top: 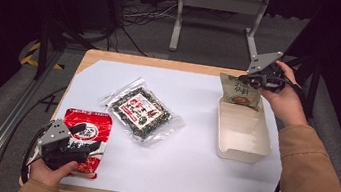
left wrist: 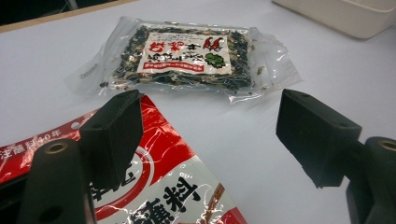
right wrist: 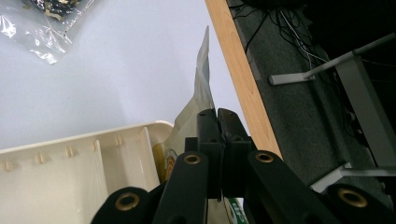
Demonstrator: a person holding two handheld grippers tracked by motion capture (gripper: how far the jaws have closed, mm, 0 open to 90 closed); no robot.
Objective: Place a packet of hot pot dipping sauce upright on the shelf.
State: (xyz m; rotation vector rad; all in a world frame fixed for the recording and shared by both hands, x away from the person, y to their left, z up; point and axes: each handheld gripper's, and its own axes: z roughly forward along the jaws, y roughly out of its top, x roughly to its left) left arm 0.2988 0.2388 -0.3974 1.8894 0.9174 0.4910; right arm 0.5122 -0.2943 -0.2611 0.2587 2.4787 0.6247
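My right gripper is shut on the top edge of a green-brown snack packet, which hangs upright over the far end of a cream plastic box. In the right gripper view the jaws are pinched flat on the packet's thin edge, with the box rim just to the left. My left gripper stands open low over a red and white packet at the table's front left. Its pads straddle that packet's corner without touching it. A clear bag of dark seaweed lies mid-table.
White paper covers the wooden table. The table's right edge drops to grey carpet with cables and a metal stand beyond. The seaweed bag lies just ahead of the left gripper.
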